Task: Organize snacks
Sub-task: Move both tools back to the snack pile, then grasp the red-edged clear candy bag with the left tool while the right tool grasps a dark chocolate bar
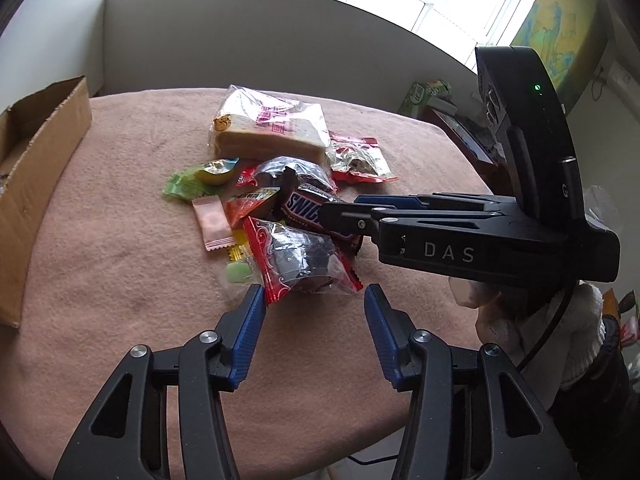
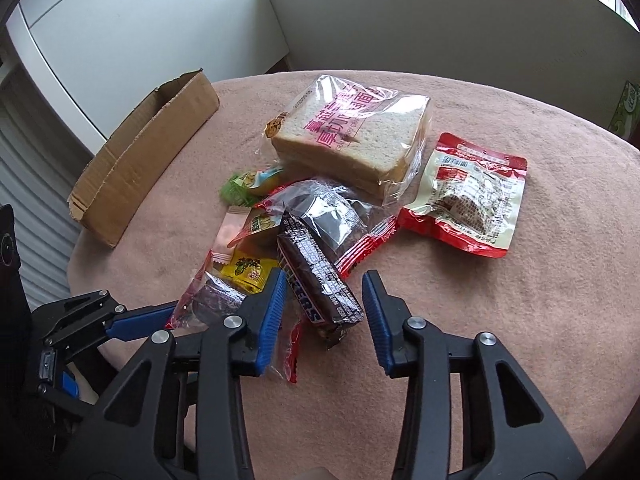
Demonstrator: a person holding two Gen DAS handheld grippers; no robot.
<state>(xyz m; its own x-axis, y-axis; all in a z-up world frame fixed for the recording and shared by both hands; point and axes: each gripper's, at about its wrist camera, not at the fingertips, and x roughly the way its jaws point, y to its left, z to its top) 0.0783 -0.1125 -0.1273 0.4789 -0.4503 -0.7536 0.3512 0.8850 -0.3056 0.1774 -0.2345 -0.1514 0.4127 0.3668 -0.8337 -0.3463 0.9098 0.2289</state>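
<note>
A heap of snacks lies on the pink cloth: a brown Snickers bar (image 1: 300,206) (image 2: 316,280), two red-edged clear packets with dark cakes (image 1: 300,264) (image 2: 328,212), a bag of sliced bread (image 1: 268,124) (image 2: 352,136), a red pouch (image 1: 360,160) (image 2: 468,200) and small sweets. My left gripper (image 1: 314,304) is open, its tips just short of the nearest dark-cake packet. My right gripper (image 2: 324,292) (image 1: 340,210) straddles the lower end of the Snickers bar. Its pads stand close to the wrapper but show a thin gap on each side.
An open cardboard box (image 1: 40,152) (image 2: 148,152) stands at the table's left edge. Bare pink cloth (image 1: 120,280) (image 2: 500,320) surrounds the heap. A hand in a white knitted sleeve (image 1: 560,340) carries the right gripper. Walls and a window lie behind the table.
</note>
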